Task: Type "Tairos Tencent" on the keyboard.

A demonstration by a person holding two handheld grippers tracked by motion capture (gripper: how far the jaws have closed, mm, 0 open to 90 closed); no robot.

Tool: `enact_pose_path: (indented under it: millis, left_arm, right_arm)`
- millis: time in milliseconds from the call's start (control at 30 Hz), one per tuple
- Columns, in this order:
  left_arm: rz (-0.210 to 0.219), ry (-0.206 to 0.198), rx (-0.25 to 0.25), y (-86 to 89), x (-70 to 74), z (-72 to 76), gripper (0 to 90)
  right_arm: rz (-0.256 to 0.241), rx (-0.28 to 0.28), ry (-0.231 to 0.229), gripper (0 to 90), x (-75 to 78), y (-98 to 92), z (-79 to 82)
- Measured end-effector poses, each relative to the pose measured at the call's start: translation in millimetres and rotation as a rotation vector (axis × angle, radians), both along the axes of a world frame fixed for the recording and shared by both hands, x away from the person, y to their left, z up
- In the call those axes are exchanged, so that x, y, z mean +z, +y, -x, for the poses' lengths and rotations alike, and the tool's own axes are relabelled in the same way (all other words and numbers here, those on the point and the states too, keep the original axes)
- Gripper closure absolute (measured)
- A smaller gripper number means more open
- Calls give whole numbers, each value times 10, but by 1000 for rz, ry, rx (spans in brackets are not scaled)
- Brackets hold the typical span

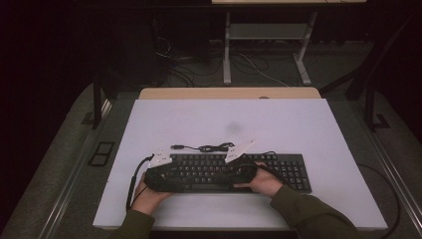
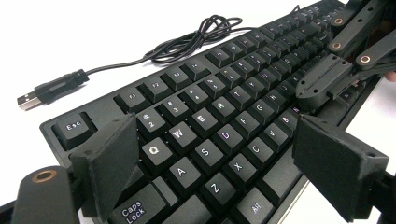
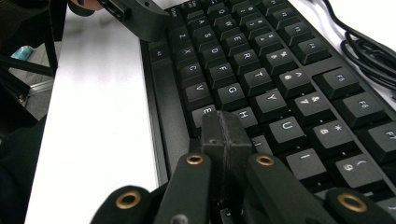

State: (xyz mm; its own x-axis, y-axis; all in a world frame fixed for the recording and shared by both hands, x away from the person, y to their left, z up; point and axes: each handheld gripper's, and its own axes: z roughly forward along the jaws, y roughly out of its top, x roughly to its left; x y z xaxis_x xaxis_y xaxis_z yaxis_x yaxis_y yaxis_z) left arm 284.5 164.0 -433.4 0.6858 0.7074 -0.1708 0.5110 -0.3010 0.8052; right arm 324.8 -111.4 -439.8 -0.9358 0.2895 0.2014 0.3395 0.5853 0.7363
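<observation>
The right gripper [image 3: 223, 128] has its jaws pressed together with nothing between them, the joined tips down on the keyboard [image 3: 261, 79] in the middle of the letter block, by the H and the key below it, close to the keyboard's near edge. The left gripper [image 2: 215, 163] has its jaws spread wide, one pad over the Caps Lock side and the other past the Alt key at the front edge, so the A, S, Z and X keys lie in the gap between them; whether the pads touch the keys cannot be told. From above, the left gripper [image 1: 158, 174] sits over the keyboard's [image 1: 293, 172] left end and the right gripper [image 1: 242, 167] over its middle, each held by a hand [image 1: 149, 194] coming from the table's near side. The keyboard lies flat on the white table [image 1: 298, 124], toward the near edge. Its cable [image 2: 187, 39] is loosely bunched just behind it, ending in a USB plug [image 2: 32, 99] lying on the table apart from the keyboard.
</observation>
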Motion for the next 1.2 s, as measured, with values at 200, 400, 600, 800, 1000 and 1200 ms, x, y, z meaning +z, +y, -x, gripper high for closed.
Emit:
enact_pose_path:
  millis: [200, 400, 600, 800, 1000, 1200]
  left_arm:
    - [-2, -4, -2, -1, 1, 3, 144]
    - [-6, -4, -4, -6, -1, 5, 152]
    - [-5, -10, -12, -10, 4, 10, 204]
    - [-3, -9, -28, -20, 0, 9, 287]
    - [-6, -10, -54, -39, 7, -6, 412]
    - [1, -1, -89, -71, 16, -22, 570]
  right_arm:
    - [-8, -7, -13, 896, 23, -36, -18]
    - [-30, -17, -16, 882, 53, -61, -19]
    - [-49, -30, -15, 795, 83, -101, -28]
    - [-62, -55, -12, 661, 91, -142, -43]
    - [-69, -89, -7, 529, 86, -187, -56]
    - [-69, -140, -14, 379, 80, -249, -66]
